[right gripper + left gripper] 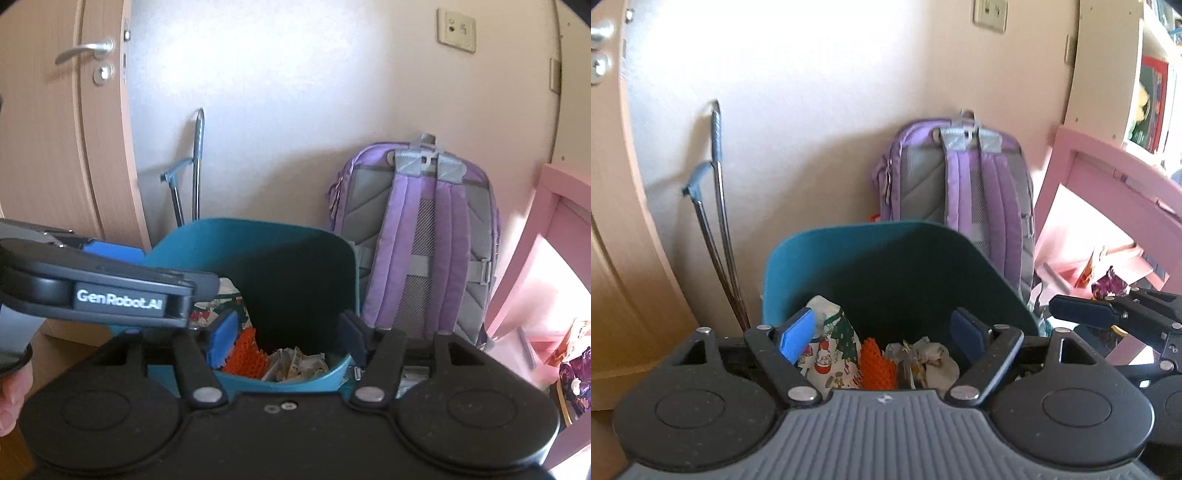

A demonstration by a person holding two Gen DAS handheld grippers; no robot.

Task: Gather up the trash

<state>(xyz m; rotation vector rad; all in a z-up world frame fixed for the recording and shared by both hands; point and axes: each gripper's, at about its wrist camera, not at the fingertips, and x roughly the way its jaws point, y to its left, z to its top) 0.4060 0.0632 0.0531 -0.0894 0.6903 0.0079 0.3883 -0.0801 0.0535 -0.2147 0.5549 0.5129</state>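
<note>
1. In your left wrist view, your left claw [884, 338] is wide open, and nothing is held between its blue pads [796, 334].
2. The claw hangs over the near edge of a teal bin [827, 254].
3. Down in the bin lies the trash: a bag with Christmas pictures [833, 350] on the left, an orange net [877, 365] in the middle and crumpled paper [934, 360] on the right.
4. A purple backpack [960, 177] stands behind the bin, against the far wall.
5. A folded metal stick with a grey grip [716, 206] leans on the wall to the left.
6. A pink piece of furniture [1108, 184] stands on the right, and part of your right claw [1082, 312] shows in front of it.
7. In your right wrist view, your right claw [288, 338] is open too, with nothing in it.
8. It hangs over the same teal bin [266, 380], just past the bin's near rim.
9. The orange net [245, 354] and the crumpled paper [299, 363] lie in the bin between the pads.
10. Your left claw [110, 291] reaches in from the left and covers part of the picture bag [210, 314].
11. The purple backpack [417, 236] stands right of the bin.
12. A door [55, 129] with a silver handle is far on the left.
</note>
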